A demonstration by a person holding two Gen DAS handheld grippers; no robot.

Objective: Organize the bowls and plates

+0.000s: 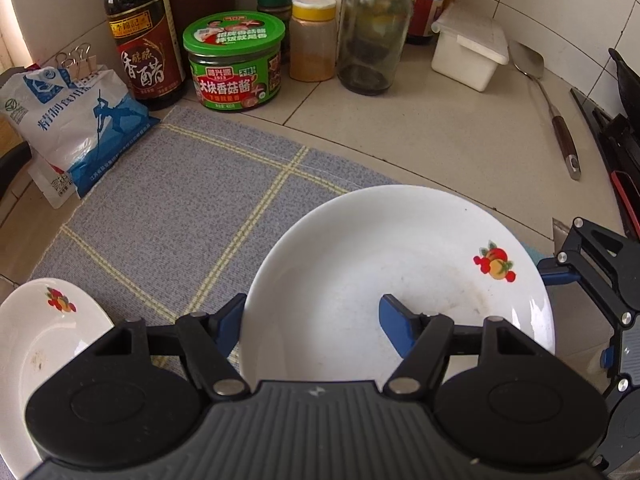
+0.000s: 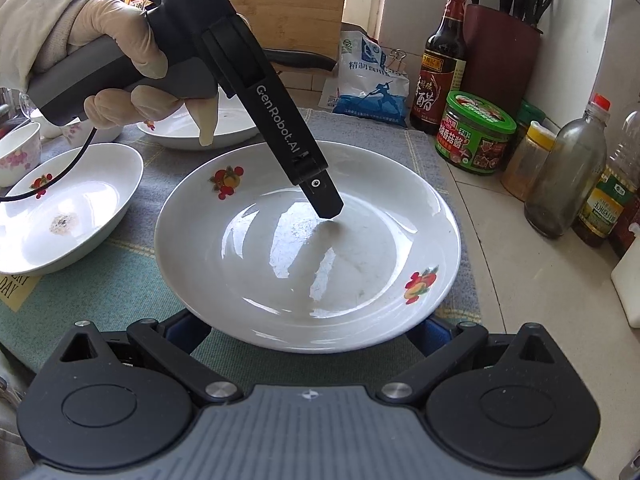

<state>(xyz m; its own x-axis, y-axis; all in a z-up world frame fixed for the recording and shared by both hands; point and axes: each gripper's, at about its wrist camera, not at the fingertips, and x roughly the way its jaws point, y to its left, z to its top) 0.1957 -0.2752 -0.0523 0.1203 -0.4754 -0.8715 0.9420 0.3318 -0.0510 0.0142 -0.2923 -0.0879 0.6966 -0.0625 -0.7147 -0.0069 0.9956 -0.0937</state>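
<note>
Three plates (image 2: pixel 308 248) fill the right view, two the left.

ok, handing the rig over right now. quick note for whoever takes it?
Left gripper: jaws open, straddling the rim of the big plate, one finger inside, one outside.
Right gripper: jaws open at the same plate's near edge, tips hidden under the rim.
Big plate lies on the mat; stained plate beside it, another dish behind, flowered cup far left.
Done: nothing stacked.
Left: grip the big plate, then probably stack the dishes.
</note>
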